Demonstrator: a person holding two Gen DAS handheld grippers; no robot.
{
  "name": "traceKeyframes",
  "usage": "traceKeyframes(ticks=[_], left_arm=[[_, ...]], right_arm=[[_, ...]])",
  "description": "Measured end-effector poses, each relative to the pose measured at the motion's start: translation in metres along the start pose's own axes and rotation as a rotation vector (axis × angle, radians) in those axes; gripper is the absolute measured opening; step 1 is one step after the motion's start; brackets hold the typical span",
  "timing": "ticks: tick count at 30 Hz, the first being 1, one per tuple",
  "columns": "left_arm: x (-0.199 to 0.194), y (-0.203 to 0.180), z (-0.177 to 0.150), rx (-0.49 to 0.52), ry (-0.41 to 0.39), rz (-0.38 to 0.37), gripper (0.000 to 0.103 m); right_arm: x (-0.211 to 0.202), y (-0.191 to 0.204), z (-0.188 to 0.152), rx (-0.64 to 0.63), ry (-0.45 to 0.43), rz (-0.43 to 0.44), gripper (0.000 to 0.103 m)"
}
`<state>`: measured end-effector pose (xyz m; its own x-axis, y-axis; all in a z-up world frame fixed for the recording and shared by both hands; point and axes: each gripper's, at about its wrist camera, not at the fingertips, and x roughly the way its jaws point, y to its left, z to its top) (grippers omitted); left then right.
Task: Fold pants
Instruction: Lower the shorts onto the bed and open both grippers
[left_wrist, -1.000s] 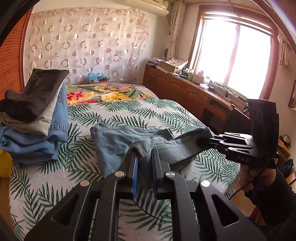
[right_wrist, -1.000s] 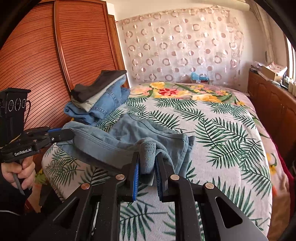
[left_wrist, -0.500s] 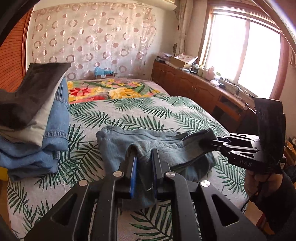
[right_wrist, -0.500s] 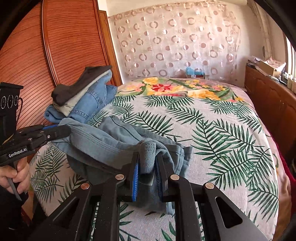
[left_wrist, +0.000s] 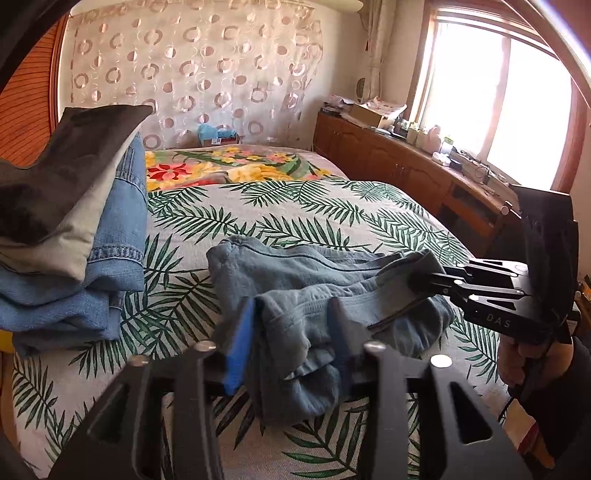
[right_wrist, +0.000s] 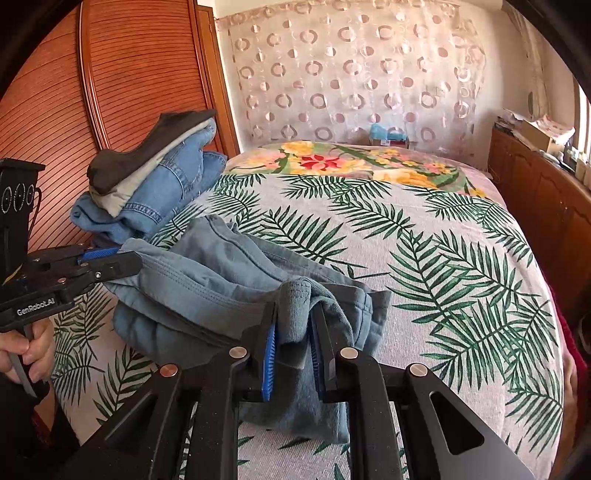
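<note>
While my left hand-held gripper (left_wrist: 291, 332) is opening with a bunched fold of the pants (left_wrist: 314, 273) loose between its jaws, my right hand-held gripper (right_wrist: 293, 332) clamps the other fold. The pants lie on the bed (right_wrist: 424, 295), stretched sideways between both, directly ahead of each; I judge the right must let go next.

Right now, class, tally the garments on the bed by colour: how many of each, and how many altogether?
Grey-blue pants, partly lifted between the left gripper and right gripper: 1
In the stack:
Dark charcoal garment: 1
Pale grey garment: 1
Blue denim pieces: at least 2; the layers are hard to separate
Total: at least 5
</note>
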<state>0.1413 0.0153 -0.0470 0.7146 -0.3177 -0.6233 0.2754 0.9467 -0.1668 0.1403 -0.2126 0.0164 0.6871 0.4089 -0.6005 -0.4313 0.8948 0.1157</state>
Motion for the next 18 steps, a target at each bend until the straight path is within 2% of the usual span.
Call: traceKeyframes(ticks=[2, 4, 6, 7, 14, 18], left_arm=[[-0.002, 0.001, -0.002, 0.001, 0.010, -0.005, 0.054], [-0.005, 0.002, -0.005, 0.000, 0.009, -0.008, 0.080], [-0.009, 0.003, -0.008, 0.002, 0.008, -0.017, 0.080], [-0.009, 0.004, -0.010, 0.004, 0.014, -0.015, 0.080], [-0.011, 0.008, -0.025, 0.039, 0.051, 0.044, 0.080], [-0.007, 0.019, -0.027, 0.038, 0.069, 0.093, 0.080]], right_arm=[[0.001, -0.001, -0.001, -0.002, 0.007, -0.002, 0.019], [0.000, -0.002, 0.000, -0.007, 0.004, -0.014, 0.023], [-0.003, -0.002, 0.001, -0.015, 0.003, -0.021, 0.027], [-0.005, -0.002, 0.002, -0.020, 0.001, -0.032, 0.033], [-0.023, 0.000, -0.013, -0.070, 0.018, -0.030, 0.054], [-0.024, 0.003, -0.026, -0.128, 0.057, -0.033, 0.058]])
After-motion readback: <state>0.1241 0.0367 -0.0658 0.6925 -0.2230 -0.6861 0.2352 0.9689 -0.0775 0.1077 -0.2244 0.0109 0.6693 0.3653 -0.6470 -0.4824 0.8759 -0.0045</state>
